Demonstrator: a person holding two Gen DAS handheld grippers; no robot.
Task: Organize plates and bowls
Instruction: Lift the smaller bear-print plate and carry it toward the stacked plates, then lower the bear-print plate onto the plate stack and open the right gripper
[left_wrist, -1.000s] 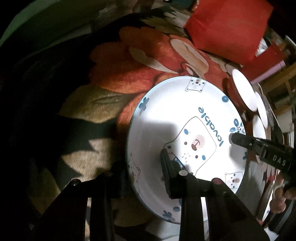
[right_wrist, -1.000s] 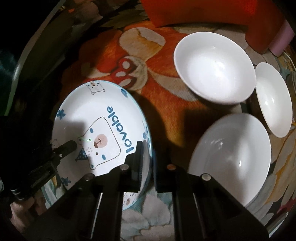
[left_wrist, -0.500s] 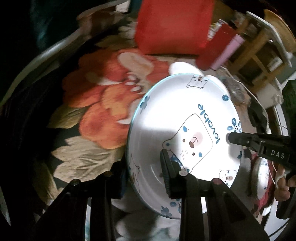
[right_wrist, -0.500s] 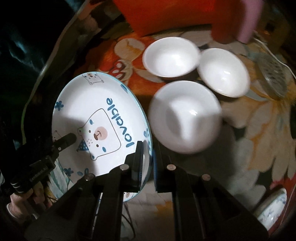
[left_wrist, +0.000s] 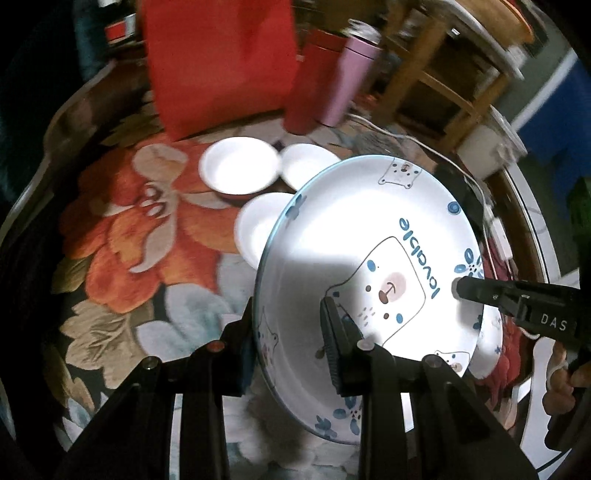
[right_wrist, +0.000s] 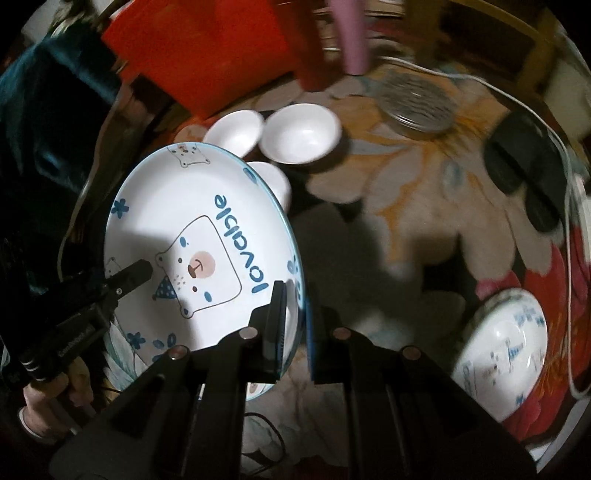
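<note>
Two grippers share one load above the table (left_wrist: 122, 236), whose cloth is printed with big orange flowers. Largest of the dishes is the bear plate (left_wrist: 369, 236) (the word "lovable" runs beside the bear), held tilted in the air. The left gripper (left_wrist: 291, 339) grasps its near rim; the right gripper (right_wrist: 293, 325) is clenched on the opposite rim. Three white bowls (left_wrist: 238, 164) sit clustered behind it, and another patterned bowl (right_wrist: 506, 347) lies well apart.
</note>
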